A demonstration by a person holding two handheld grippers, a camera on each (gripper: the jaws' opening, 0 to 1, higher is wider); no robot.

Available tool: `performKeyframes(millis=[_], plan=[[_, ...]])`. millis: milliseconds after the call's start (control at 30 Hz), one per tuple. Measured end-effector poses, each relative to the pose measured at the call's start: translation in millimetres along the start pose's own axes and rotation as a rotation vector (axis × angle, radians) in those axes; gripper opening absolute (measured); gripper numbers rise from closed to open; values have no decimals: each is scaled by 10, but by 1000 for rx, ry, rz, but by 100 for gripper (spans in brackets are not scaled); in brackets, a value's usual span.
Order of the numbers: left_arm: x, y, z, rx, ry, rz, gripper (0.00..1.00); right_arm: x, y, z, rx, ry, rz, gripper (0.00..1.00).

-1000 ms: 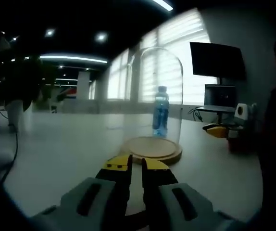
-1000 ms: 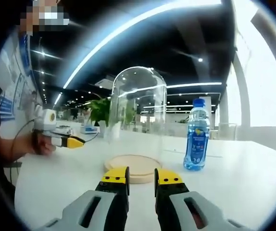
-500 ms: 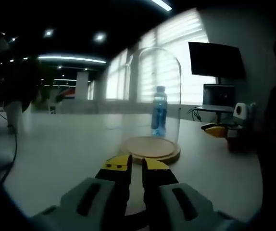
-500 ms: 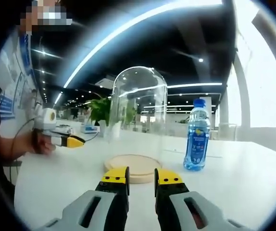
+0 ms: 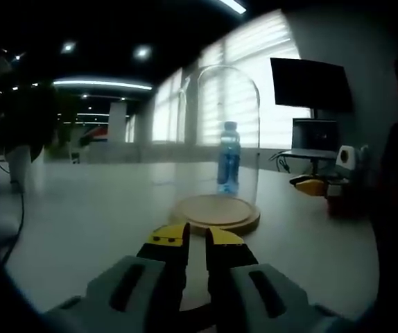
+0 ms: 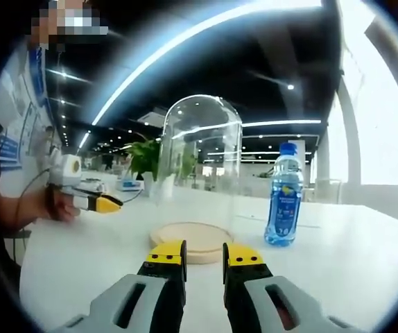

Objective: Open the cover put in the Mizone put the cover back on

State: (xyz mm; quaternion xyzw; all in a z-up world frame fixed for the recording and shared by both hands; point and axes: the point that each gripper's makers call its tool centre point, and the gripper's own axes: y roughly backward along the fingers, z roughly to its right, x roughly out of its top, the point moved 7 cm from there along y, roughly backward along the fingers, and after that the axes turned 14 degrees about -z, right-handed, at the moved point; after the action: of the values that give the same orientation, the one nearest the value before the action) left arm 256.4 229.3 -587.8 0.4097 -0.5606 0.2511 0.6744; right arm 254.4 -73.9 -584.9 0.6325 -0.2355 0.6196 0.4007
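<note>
While cover (image 6: 200, 166) sits on base (image 6: 193, 241), Mizone (image 6: 283, 195) stands apart.

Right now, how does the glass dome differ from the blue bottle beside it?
The glass dome is clear and empty, so the room shows through it; the blue bottle is tinted blue and carries a label. The dome is taller and wider than the bottle. The dome sits on a round wooden base, while the bottle stands directly on the white table. Both stand upright, and neither tool touches them.
</note>
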Motion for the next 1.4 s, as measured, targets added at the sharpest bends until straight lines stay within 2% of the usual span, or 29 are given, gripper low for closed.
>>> performKeyframes(millis=[1400], plan=[[-14, -12, 3, 3, -4, -15, 6, -10, -5, 19, -9, -4, -7, 15]])
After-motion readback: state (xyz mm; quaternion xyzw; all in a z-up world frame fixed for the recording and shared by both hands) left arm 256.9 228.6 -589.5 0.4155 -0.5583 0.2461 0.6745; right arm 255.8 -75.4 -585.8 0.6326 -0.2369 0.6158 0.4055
